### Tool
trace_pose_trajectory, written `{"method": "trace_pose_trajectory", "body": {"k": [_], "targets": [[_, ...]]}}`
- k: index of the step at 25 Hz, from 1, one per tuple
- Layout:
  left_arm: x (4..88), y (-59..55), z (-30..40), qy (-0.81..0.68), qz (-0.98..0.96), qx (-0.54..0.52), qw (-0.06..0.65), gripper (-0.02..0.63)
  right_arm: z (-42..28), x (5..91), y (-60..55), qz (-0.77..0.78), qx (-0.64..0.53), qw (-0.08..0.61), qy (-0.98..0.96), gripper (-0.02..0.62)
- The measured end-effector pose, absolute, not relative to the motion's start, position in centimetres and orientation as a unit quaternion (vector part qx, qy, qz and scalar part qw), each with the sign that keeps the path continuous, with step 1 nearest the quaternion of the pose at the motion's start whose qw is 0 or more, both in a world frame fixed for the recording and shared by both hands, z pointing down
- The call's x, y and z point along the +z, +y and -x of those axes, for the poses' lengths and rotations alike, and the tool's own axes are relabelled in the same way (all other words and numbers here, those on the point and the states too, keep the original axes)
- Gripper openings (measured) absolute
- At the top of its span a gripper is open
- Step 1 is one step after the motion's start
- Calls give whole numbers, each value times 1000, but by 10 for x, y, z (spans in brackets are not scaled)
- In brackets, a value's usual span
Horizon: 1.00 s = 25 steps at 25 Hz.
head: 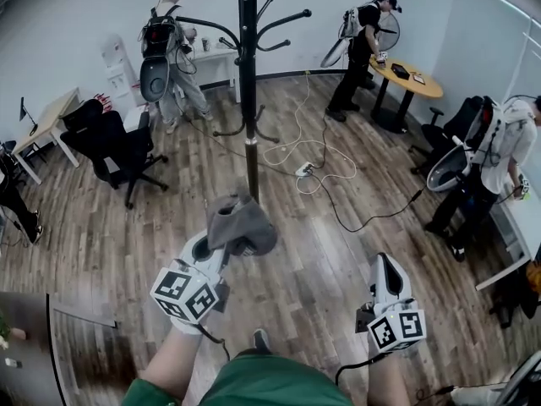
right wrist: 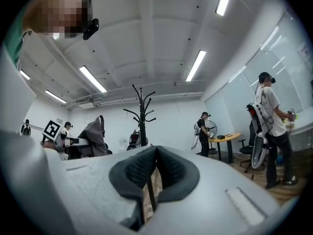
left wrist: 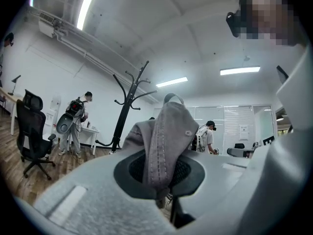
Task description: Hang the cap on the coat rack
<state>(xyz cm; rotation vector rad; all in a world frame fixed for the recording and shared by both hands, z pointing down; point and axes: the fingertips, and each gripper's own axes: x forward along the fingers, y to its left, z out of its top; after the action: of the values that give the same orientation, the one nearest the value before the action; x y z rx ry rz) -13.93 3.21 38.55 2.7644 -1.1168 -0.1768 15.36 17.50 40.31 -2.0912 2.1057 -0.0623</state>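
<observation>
A grey cap [head: 241, 222] hangs from my left gripper [head: 213, 248], which is shut on its fabric; in the left gripper view the cap [left wrist: 164, 141] rises from between the dark pads. The black coat rack [head: 248, 83] stands straight ahead on the wooden floor, its curved hooks above and beyond the cap. It shows left of the cap in the left gripper view [left wrist: 126, 106] and far off in the right gripper view [right wrist: 142, 116]. My right gripper [head: 387, 276] is lower right, shut with nothing in it, pads [right wrist: 168, 168] meeting.
A white cable and power strip [head: 304, 169] lie on the floor behind the rack. A black office chair [head: 114, 146] stands left, a round yellow table [head: 406, 81] far right. Three people with backpacks work around the room's edges.
</observation>
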Motion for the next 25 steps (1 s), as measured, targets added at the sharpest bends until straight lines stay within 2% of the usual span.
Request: {"method": "trace_pose_trajectory", "body": {"k": [9, 16, 25], "targets": [[381, -16, 149, -364, -924, -80, 83, 20, -147, 402, 125, 711, -22, 70, 699, 3], [414, -58, 190, -385, -913, -71, 113, 20, -107, 417, 68, 693, -38, 43, 718, 3], [410, -90, 224, -408, -903, -82, 104, 20, -80, 417, 22, 676, -34, 39, 735, 3]]}}
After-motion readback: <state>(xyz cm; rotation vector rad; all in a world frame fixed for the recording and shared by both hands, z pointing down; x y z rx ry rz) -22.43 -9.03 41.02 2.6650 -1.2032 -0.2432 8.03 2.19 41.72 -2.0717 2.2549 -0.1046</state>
